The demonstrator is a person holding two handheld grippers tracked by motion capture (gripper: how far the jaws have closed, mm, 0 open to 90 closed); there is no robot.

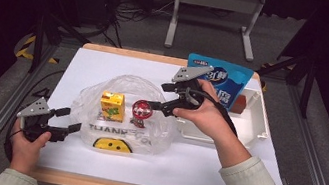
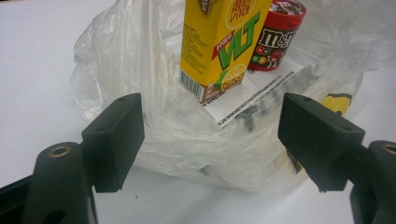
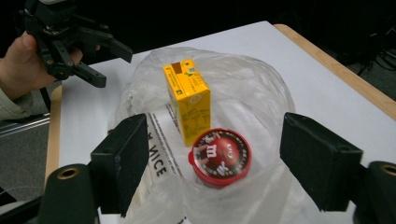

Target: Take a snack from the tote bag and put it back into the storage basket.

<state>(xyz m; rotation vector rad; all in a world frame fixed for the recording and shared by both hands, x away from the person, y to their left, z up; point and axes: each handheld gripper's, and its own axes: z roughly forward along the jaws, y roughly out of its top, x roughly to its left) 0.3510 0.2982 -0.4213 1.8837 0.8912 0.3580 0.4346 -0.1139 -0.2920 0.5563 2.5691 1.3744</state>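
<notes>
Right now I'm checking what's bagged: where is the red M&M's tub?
In the high view, the red M&M's tub stands inside the clear plastic bag mid-table, just right of the yellow drink carton, with the open right gripper beside it.

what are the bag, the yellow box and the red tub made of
Bag: thin clear plastic film, crinkled and see-through. Yellow box: looks like coated, printed carton, with sharp folded edges and a slight sheen. Red tub: probably glossy moulded plastic, judging by its round rim and shine.
</notes>
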